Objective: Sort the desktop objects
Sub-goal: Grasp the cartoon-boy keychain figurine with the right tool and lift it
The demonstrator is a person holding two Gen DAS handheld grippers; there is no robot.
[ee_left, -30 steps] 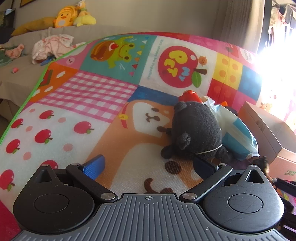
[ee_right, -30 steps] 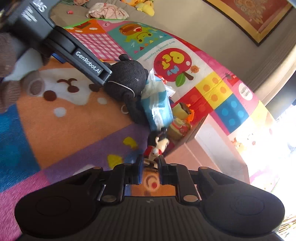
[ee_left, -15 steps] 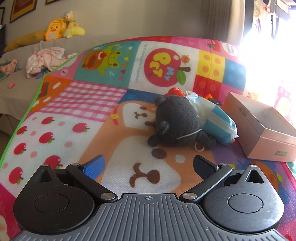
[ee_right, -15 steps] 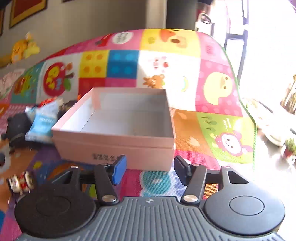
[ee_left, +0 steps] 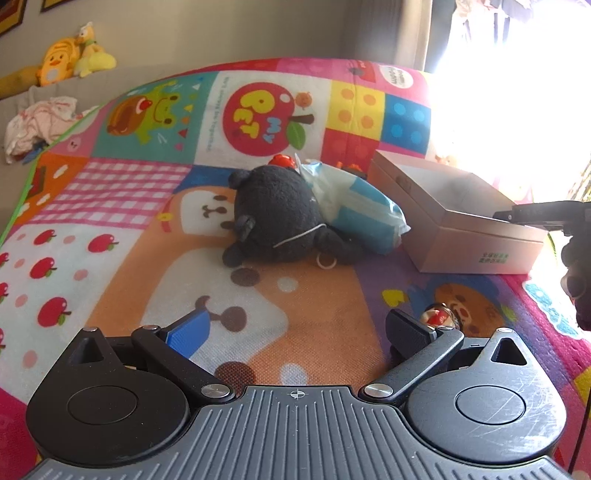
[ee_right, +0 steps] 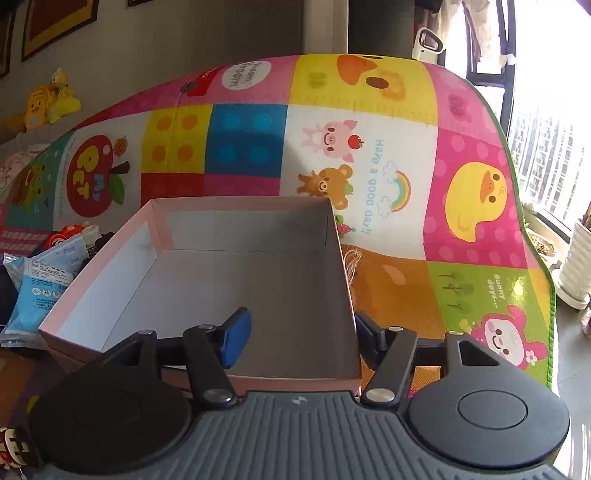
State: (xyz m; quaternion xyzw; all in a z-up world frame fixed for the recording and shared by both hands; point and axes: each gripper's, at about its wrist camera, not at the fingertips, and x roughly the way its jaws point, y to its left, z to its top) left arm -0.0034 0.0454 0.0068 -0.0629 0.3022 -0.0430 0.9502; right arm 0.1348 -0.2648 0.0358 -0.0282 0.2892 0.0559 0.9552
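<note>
Your right tongs (ee_right: 299,336) hang over the near edge of the pink box (ee_right: 155,221), jaws parted after opening just now, one finger inside the wall and one outside, gripping nothing. The box holds nothing you can see. Your left tongs (ee_left: 295,332) are spread wide and empty above the play mat (ee_left: 110,192). The black plush bear (ee_left: 277,218) lies on the mat against a blue-and-white packet (ee_left: 362,210), beside the box. A small red-and-white figurine (ee_left: 439,317) sits by your left tongs' right finger.

Grey wall (ee_right: 207,40) carries framed pictures (ee_right: 55,26). Window (ee_right: 546,122) at right admits strong daylight. Sofa (ee_left: 22,96) holds yellow plush toys (ee_left: 74,55). Patchwork play mat (ee_right: 369,155) covers the floor.
</note>
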